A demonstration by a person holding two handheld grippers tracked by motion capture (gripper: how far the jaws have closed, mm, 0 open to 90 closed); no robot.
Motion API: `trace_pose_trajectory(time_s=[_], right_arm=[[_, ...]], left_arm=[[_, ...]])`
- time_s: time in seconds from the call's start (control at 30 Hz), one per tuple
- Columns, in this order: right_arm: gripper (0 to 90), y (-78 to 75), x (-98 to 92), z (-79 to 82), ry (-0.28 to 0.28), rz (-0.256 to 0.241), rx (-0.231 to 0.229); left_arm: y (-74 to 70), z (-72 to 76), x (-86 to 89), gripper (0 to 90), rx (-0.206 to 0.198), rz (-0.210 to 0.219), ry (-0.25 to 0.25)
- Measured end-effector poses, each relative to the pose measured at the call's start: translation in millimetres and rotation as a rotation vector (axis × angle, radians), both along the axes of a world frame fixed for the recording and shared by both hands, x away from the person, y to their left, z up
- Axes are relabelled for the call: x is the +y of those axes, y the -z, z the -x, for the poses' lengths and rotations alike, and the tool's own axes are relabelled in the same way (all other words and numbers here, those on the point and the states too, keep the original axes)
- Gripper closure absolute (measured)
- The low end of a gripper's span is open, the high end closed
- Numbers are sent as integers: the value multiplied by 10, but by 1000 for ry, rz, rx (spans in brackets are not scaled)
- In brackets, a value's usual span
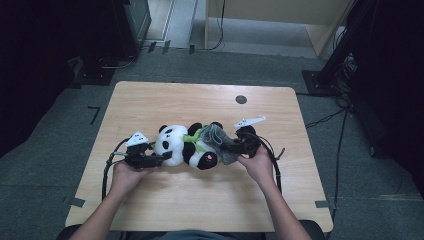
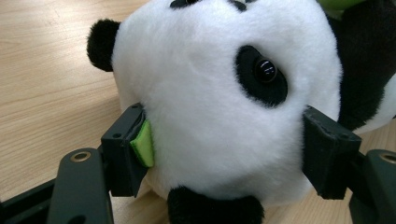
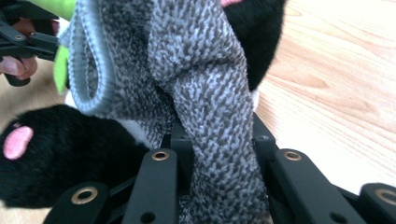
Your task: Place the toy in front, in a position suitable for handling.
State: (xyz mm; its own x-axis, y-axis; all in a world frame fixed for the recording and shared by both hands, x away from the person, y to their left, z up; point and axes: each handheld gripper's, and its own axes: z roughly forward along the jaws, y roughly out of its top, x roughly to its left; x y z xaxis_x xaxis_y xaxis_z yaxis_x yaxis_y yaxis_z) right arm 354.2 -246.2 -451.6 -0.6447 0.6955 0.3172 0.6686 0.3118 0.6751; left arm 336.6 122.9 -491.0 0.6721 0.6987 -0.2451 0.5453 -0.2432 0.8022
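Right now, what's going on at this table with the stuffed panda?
A person at a wooden table works on a toy panda lying on its side, with a gripper in each hand. The left gripper clamps the panda's white head between its jaws. The right gripper is shut on a grey knitted garment at the panda's leg end, gathered around its black feet. It looks like the garment is being pulled on or off; which one I can't tell.
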Motion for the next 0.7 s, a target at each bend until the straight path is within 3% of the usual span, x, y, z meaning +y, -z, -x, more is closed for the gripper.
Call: trace_pose_trajectory(time_s=[0.23, 0.5, 0.57, 0.7], right_arm=[[717, 92, -67, -2, 22, -15, 8], [700, 180, -163, 7, 64, 36, 35], [719, 144, -193, 20, 83, 80, 27], [725, -34, -220, 82, 94, 68, -9]], left_arm=[[1, -4, -1, 268, 2, 6, -4], [1, -14, 1, 263, 13, 15, -15], [0, -16, -3, 262, 20, 18, -21], [0, -19, -5, 260, 27, 22, -26]])
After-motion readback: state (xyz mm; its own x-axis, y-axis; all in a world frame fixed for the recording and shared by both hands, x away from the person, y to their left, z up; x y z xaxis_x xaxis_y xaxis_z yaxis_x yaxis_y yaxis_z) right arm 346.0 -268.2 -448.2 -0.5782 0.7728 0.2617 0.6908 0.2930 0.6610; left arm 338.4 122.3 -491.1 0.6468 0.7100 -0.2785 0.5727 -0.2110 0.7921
